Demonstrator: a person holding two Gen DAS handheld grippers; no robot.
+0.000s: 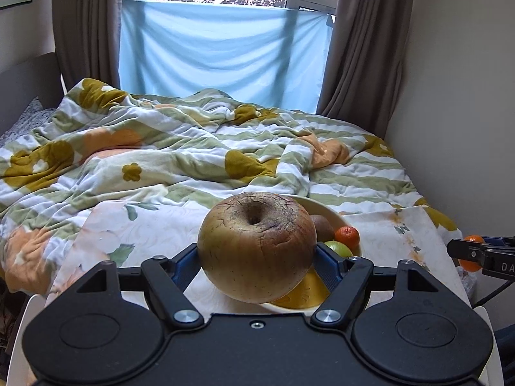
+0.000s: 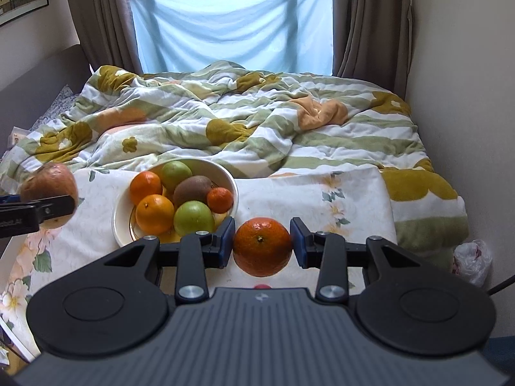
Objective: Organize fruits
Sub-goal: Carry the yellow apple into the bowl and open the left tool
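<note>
Left gripper point(image 1: 257, 257) has its blue pads pressed against both sides of a big brownish apple point(image 1: 257, 246), its skin cracked and rough around the stem dimple, and carries it in the air at the near left side of the white bowl point(image 2: 230, 180); from the right wrist view the same apple point(image 2: 48, 189) hangs left of the bowl, clear of its rim. Right gripper point(image 2: 262, 246) is clamped on an orange point(image 2: 262, 246), its pads touching the fruit on either side, held just to the near right of the bowl and above the floral cloth point(image 2: 322, 199) that the bowl stands on. Inside the bowl lie two oranges point(image 2: 154, 214), two green apples point(image 2: 193, 217), a kiwi point(image 2: 193, 189) and a small mandarin point(image 2: 220, 199), packed close and touching one another. Beyond the bowl spreads a rumpled striped blanket point(image 2: 257, 128) with mustard flowers, and behind that a pale blue sheet point(image 2: 231, 29) hangs across the window between brown curtains point(image 2: 367, 22)
</note>
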